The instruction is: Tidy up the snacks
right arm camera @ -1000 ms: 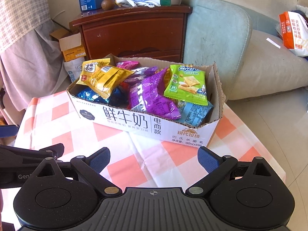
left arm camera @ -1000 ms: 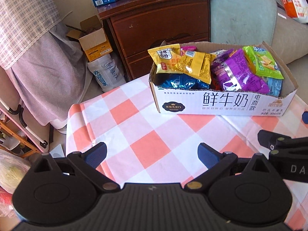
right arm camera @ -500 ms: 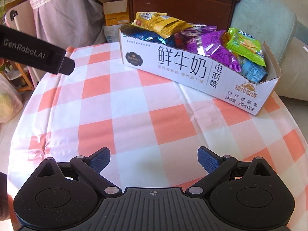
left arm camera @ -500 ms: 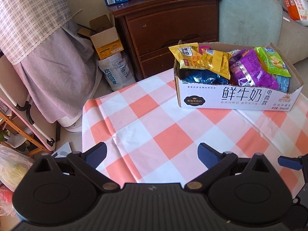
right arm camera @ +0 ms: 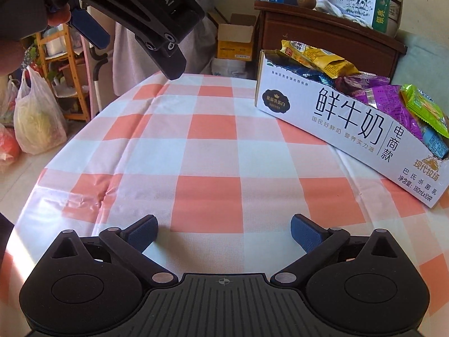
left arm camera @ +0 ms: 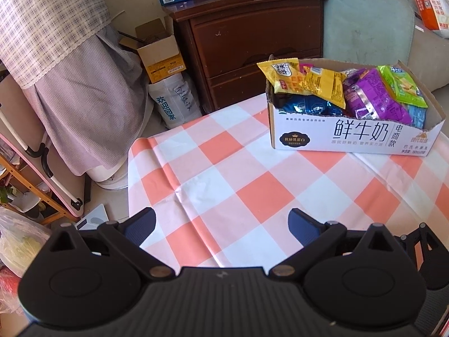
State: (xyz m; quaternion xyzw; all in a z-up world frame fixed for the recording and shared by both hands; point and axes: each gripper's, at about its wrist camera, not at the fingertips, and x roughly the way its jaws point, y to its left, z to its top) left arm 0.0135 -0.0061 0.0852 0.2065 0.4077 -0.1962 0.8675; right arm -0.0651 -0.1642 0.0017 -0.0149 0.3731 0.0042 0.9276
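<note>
1. My left gripper (left arm camera: 221, 226) hangs over the near part of the desk (left arm camera: 252, 196), which carries an orange-and-white checked cloth. Its fingers (left arm camera: 140, 227) are spread wide with nothing between them.
2. My right gripper (right arm camera: 223, 231) sits low over the same cloth, fingers (right arm camera: 304, 231) likewise spread wide and holding nothing.
3. From the right wrist view I see the left gripper's body at upper left, raised above the far left edge of the desk. From that view I cannot tell how its fingers stand.
4. The snacks are all in a white cardboard box (left arm camera: 350, 137) printed with black Chinese characters, standing on the far right part of the desk, well apart from both grippers.
5. Contents, left to right: yellow packets (left arm camera: 306, 82) on top at the left end, a dark blue packet (left arm camera: 306, 106) beneath them, purple packets (left arm camera: 373, 95) in the middle, a green packet (left arm camera: 401, 87) at the right end, and a light blue packet (right arm camera: 433, 140) below it.
6. Behind the desk stand a dark wooden cabinet (left arm camera: 252, 36) and a pale green cushioned seat (left arm camera: 364, 25).
7. On the floor beside the cabinet: an open cardboard carton (left arm camera: 160, 53) resting on a white bag (left arm camera: 174, 101).
</note>
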